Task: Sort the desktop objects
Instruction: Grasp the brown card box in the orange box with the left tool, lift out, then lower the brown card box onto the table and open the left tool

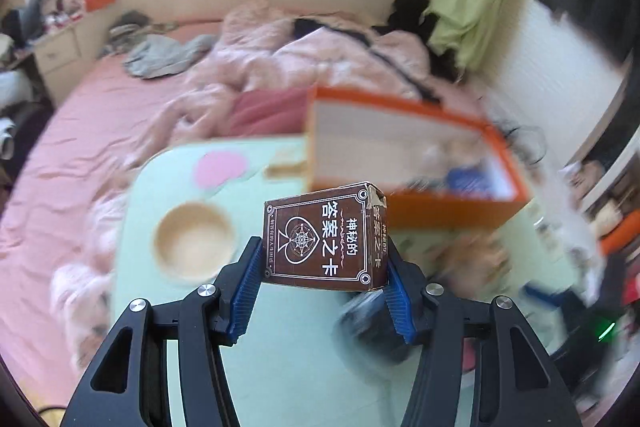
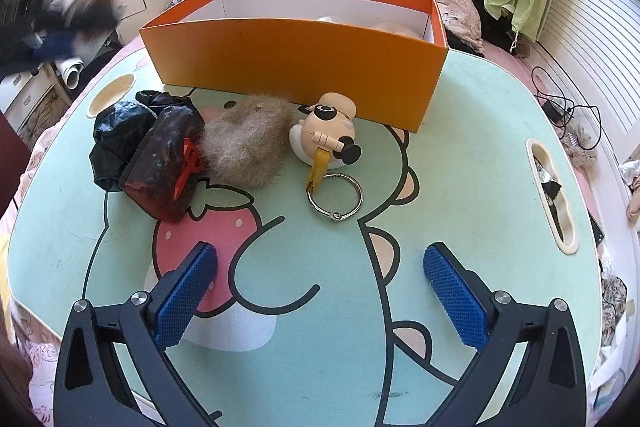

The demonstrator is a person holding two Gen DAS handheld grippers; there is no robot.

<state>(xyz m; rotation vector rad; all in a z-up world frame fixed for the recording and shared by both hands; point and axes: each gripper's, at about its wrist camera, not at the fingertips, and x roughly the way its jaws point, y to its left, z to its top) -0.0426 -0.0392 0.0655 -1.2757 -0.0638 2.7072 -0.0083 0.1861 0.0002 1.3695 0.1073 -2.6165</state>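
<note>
here the left claw (image 1: 325, 259) grips the brown card box (image 1: 325, 235) between its pads.

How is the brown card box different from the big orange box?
The brown card box is small, closed and printed with white writing; the orange box is much bigger, open on top and plain outside. The left gripper holds the card box off the table; the orange box sits on it. Both are boxy cardboard.

1 orange cardboard box (image 2: 296, 67); 1 brown card pack w/ white print (image 1: 325, 237); 1 grey-brown fur tuft (image 2: 248, 143); 1 cream toy figure (image 2: 326, 133); 1 metal ring (image 2: 335, 195); 1 black plastic bag (image 2: 116, 131); 1 dark red-clipped pouch (image 2: 164, 163).
</note>
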